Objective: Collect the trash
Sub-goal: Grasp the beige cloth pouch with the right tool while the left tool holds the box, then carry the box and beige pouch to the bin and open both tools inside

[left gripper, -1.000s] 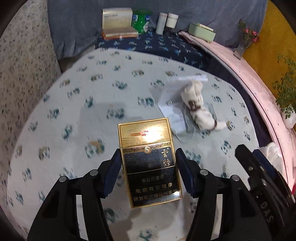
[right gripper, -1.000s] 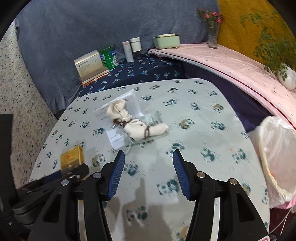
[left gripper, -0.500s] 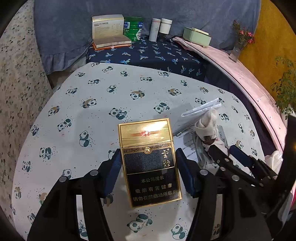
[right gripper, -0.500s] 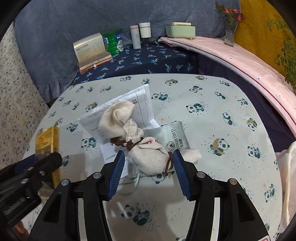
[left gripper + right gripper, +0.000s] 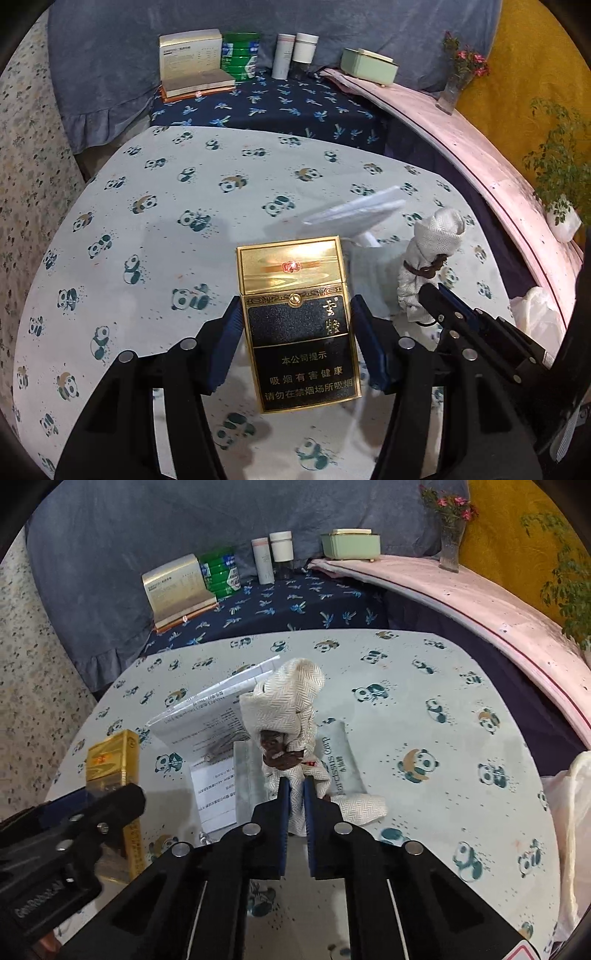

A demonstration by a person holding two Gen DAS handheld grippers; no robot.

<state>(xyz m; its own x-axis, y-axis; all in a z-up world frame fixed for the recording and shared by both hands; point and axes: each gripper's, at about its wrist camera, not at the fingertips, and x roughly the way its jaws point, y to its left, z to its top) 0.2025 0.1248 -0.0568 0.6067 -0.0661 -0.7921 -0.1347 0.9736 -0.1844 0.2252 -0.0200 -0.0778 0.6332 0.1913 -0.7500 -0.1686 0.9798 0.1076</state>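
Observation:
A gold and black cigarette pack [image 5: 299, 325] stands upright between the blue pads of my left gripper [image 5: 295, 314], which is shut on it above the panda-print table [image 5: 147, 258]. The same pack [image 5: 110, 760] shows at the left of the right wrist view. My right gripper [image 5: 294, 786] is closing, its pads pinching the lower part of a beige cloth pouch [image 5: 284, 709] tied with a brown cord. The pouch [image 5: 432, 251] stands raised on end. Folded papers [image 5: 207, 716] and a clear wrapper [image 5: 336, 760] lie under it.
A white plastic bag [image 5: 572, 812] hangs open past the table's right edge. Behind the table, a dark blue surface bears a boxed book [image 5: 192, 62], a green tin [image 5: 240, 55], two white bottles [image 5: 295, 55] and a pale green box [image 5: 369, 66]. A pink ledge [image 5: 498, 155] curves along the right.
My right gripper moved forward over the pouch and closed on it; the pouch now stands on end and the papers tilt up. The left gripper drifted sideways, still gripping the pack.

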